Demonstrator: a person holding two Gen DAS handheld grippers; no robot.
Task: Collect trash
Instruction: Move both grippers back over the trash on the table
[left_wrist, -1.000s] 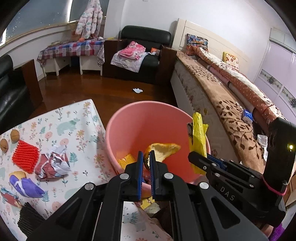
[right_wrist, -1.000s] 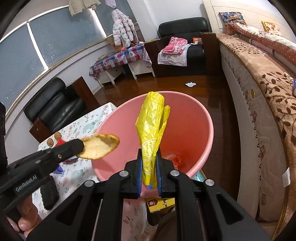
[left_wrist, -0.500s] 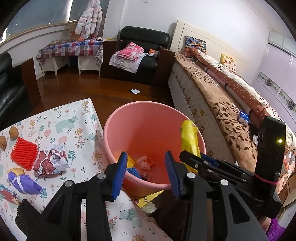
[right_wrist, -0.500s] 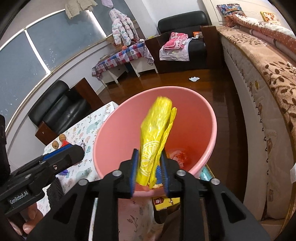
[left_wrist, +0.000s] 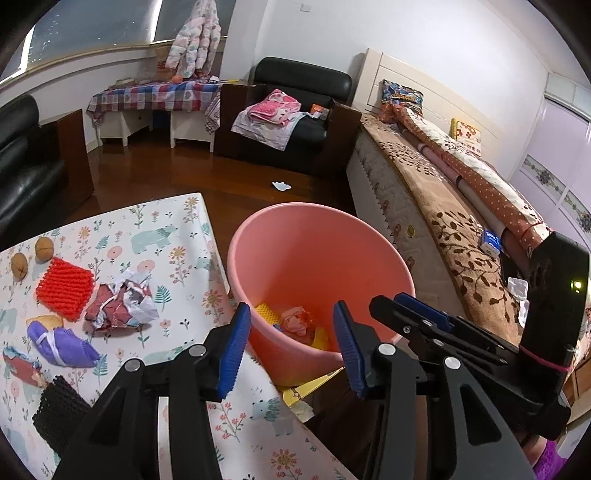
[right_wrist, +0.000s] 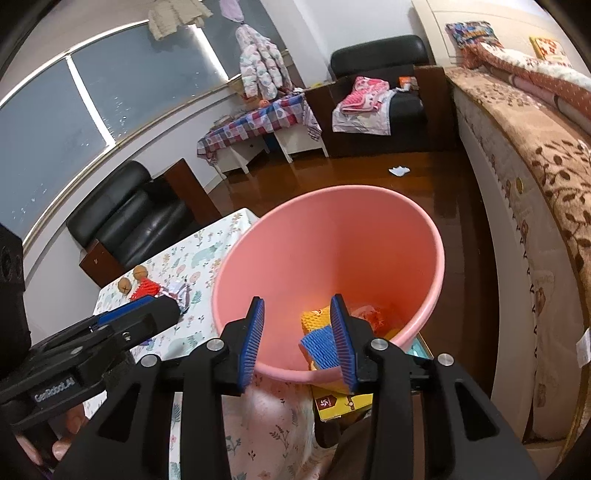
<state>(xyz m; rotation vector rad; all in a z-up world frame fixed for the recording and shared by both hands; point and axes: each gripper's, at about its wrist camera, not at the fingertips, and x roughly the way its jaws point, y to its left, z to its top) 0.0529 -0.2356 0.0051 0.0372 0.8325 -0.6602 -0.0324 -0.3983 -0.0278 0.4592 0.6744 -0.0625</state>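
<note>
Pink plastic bucket (left_wrist: 321, 254) beside the floral-cloth desk (left_wrist: 177, 236) holds your dropped scraps, and your left tool (left_wrist: 291, 339) and right tool (right_wrist: 297, 332), jaws just opened, grip nothing, so next reach for the crumpled red-and-white wrapper (left_wrist: 122, 304).

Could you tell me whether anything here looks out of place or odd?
Yes: a small white scrap lies alone on the wooden floor, away from the pink bin. Crumpled trash sits on the tablecloth uncollected, and a yellow box is wedged under the bin.
</note>
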